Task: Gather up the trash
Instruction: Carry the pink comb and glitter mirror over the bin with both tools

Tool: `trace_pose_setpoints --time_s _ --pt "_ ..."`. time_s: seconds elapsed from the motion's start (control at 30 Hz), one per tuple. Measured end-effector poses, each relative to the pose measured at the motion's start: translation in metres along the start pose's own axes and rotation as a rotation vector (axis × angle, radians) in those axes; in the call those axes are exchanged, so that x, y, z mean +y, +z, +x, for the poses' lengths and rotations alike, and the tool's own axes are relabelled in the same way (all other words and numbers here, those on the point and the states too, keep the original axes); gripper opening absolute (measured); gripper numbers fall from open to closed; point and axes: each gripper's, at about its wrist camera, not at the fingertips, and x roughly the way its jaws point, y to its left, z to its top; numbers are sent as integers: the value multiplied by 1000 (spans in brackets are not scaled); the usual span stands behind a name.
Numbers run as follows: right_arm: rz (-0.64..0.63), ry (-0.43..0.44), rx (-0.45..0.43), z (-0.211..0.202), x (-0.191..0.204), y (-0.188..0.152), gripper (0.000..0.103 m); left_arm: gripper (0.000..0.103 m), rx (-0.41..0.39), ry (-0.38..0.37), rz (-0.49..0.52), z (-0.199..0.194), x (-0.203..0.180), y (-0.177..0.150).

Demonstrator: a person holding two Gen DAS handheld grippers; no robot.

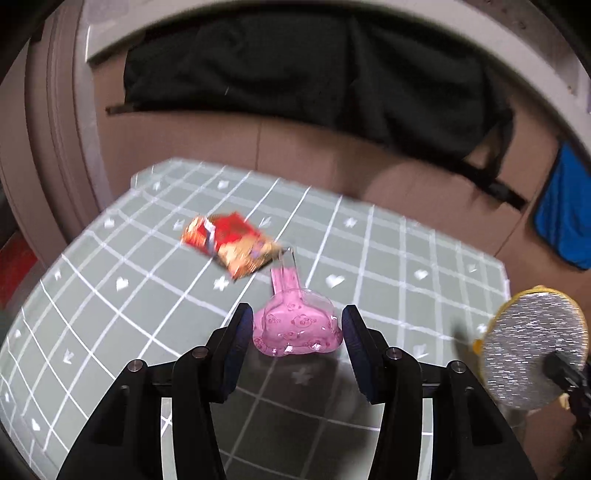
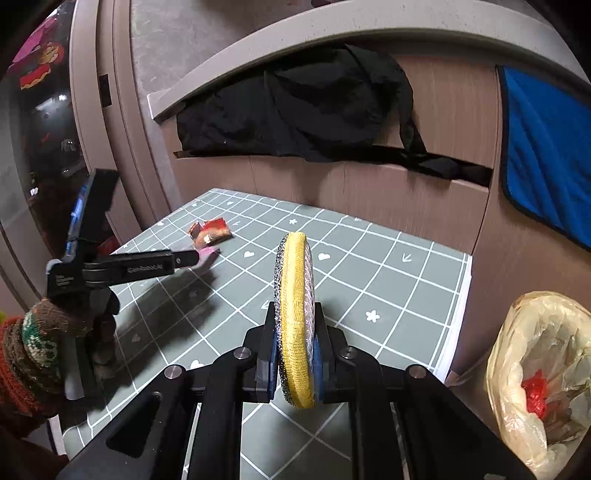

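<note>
A red snack wrapper (image 1: 231, 243) lies toward the far left of the green grid counter (image 1: 388, 251). My left gripper (image 1: 293, 334) has its jaws released on either side of a pink plastic piece (image 1: 295, 326). My right gripper (image 2: 295, 354) is clenched on a yellow scrubbing pad (image 2: 294, 314), with a lined trash bin (image 2: 543, 380) off the counter's right edge.

The tabletop (image 2: 369, 266) has a grey-green cover with a white grid and small white hearts, flowers and arrows. Behind its far edge stands a brown panel wall (image 2: 424, 206). A black cloth (image 2: 295, 114) hangs over this wall under a pale grey ledge (image 2: 332, 33). A blue cloth (image 2: 546, 147) hangs at the right. Beyond the left edge there is a pale door frame (image 2: 96, 122) and a dark area with reflections.
</note>
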Motion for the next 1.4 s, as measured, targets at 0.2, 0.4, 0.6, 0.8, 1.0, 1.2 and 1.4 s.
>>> trace_pose_setpoints --time_s 0.2,0.4,0.6,0.8,1.0,1.2,1.4 --pt "-6 0 -39 -19 0 11 14 51 -91 -69 22 -41 -19 13" --pt "43 7 -67 -36 -16 23 14 51 -150 -135 41 -72 -35 17" --pt "18 -46 -136 -65 -29 35 14 51 -217 -180 90 -97 -70 27" --pt "-24 -150 -234 -117 -53 55 14 51 -288 -300 157 -114 -135 46" --pt "-33 -288 -277 -161 -89 56 14 51 -306 -429 242 -116 -214 50" --pt "22 -391 -281 -188 -138 43 14 51 -277 -516 314 -105 -282 39" --pt "114 -432 -262 -198 -180 20 14 51 -216 -556 360 -84 -327 20"
